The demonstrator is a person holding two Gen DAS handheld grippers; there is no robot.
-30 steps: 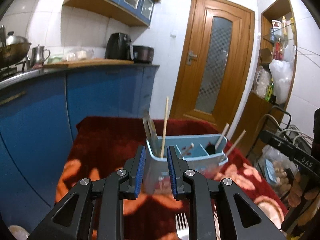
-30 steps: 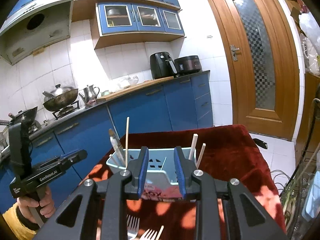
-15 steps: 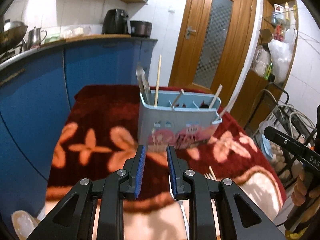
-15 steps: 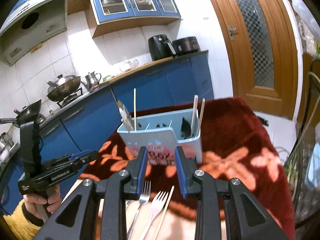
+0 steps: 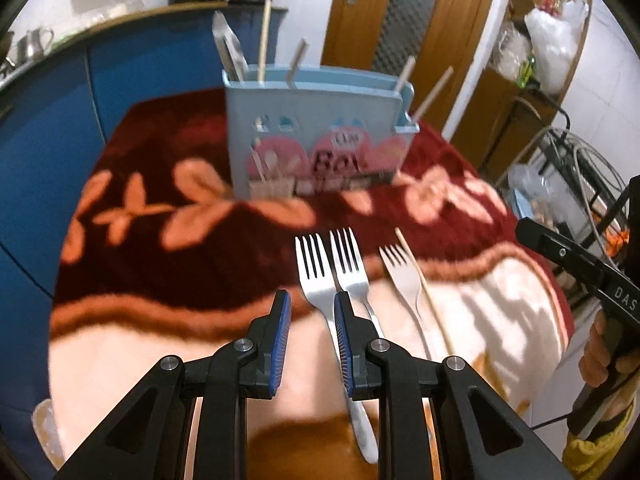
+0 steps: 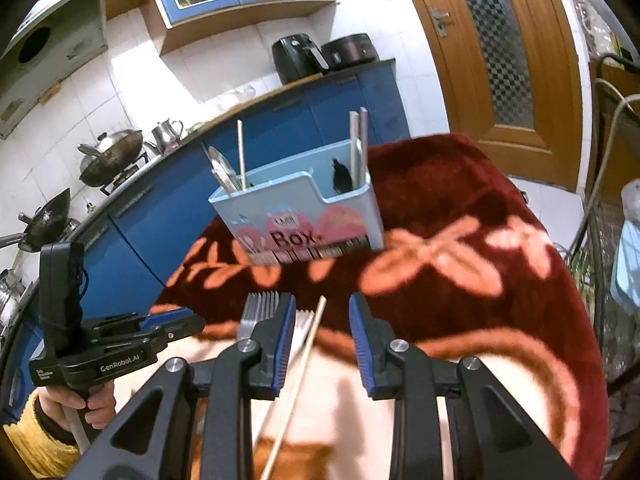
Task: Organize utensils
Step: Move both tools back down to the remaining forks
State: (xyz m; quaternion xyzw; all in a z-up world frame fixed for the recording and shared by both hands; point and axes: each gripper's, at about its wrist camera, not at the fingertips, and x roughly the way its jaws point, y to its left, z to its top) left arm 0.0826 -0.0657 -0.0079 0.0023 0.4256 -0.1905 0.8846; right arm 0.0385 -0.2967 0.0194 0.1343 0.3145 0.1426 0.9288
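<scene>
Left wrist view: left tool [image 5: 308,312] tilted down over the desk [image 5: 120,320], which is draped in a dark red and cream plush blanket with orange leaf shapes. Blue-padded jaws slightly spread, pinching nothing, bare blanket between them. Just ahead, three silver metal forks lying flat with tines pointing away: the left fork [image 5: 314,268] and middle fork [image 5: 348,260] side by side and almost touching, the left one's neck running between the jaws close to the right pad, its white handle underneath. Third fork [image 5: 400,276] a little to the right, with a thin pale wooden chopstick [image 5: 424,292] lying across its right edge. Farther back on the red part of the blanket, upright, a light blue plastic utensil box [image 5: 316,136] with pink printed pictures, blurred. Standing inside it: silver metal utensils at the left end and several wooden chopsticks poking above the rim. At the right edge, the right tool's black body [image 5: 576,264] gripped by a hand.

Right wrist view: right tool [image 6: 322,320] also angled down, jaws slightly spread, clamping nothing. Chopstick [image 6: 296,384] running diagonally through the gap, nearer the left pad; whether it touches cannot be told. Fork tines [image 6: 260,308] showing just left of and behind the left finger. Utensil box [image 6: 304,216] well beyond, on the blanket. At lower left, the left tool's black handle held by a hand [image 6: 92,404] in a yellow sleeve.
</scene>
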